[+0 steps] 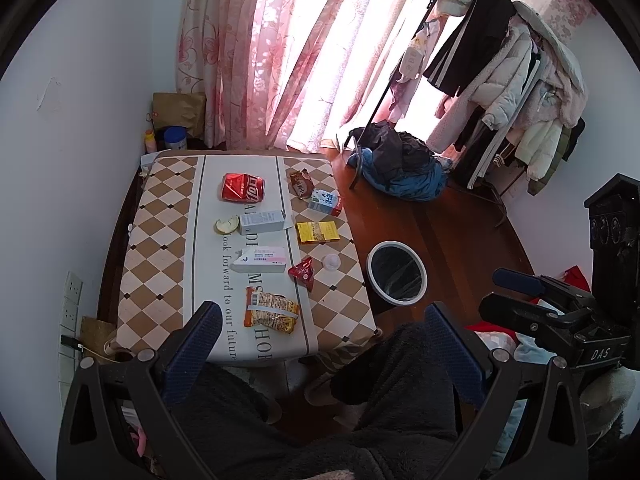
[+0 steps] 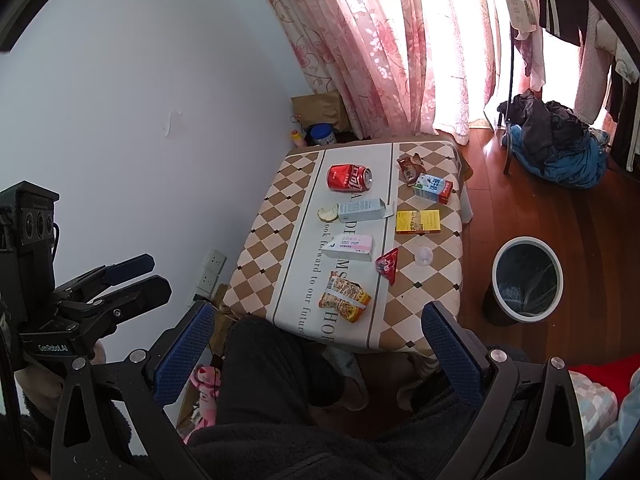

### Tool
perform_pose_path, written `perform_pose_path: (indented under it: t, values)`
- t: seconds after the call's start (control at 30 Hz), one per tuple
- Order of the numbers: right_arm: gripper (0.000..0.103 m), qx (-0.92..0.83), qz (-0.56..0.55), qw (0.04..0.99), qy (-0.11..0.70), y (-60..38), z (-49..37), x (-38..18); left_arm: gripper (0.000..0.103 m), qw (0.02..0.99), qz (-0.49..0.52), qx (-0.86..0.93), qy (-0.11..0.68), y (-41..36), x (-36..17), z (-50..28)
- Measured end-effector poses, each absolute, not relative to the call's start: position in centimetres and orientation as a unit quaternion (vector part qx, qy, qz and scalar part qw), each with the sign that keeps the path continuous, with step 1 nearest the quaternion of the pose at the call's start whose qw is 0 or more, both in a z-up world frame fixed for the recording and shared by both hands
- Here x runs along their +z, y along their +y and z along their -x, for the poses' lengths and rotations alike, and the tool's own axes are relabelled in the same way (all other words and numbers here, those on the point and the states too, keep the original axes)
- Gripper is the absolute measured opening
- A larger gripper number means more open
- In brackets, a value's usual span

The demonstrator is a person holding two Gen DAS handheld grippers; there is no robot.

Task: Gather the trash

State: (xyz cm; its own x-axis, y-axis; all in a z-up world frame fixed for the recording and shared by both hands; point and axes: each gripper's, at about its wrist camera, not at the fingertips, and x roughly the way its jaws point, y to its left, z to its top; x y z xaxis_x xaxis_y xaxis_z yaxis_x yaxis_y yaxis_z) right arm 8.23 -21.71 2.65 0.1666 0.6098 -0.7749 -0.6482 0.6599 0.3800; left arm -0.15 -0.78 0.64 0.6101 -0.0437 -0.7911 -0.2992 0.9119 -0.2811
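Trash is lying scattered across the checkered table: a crushed red cola can at the far end, a pale blue carton with a bitten apple piece touching its left end, a pink-and-white box, a yellow box, a milk carton, a brown wrapper, a red triangular wrapper and, nearest, an orange noodle packet. All of it is sitting ahead of and below both claws, touched by neither. The left gripper is hanging spread wide and empty over the person's dark-clad lap. The right gripper is likewise gaping, holding nothing. The lined bin is standing on the wooden floor just right of the table.
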Motion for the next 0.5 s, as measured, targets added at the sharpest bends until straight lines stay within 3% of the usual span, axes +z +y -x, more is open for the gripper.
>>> perform_pose_path:
  t: [0.5]
  values:
    - [0.103,0.417,0.023,0.760,0.498,-20.75,-8.32,2.66,0.103,0.876,0.198,0.072,0.434,-0.92,0.55,0.23]
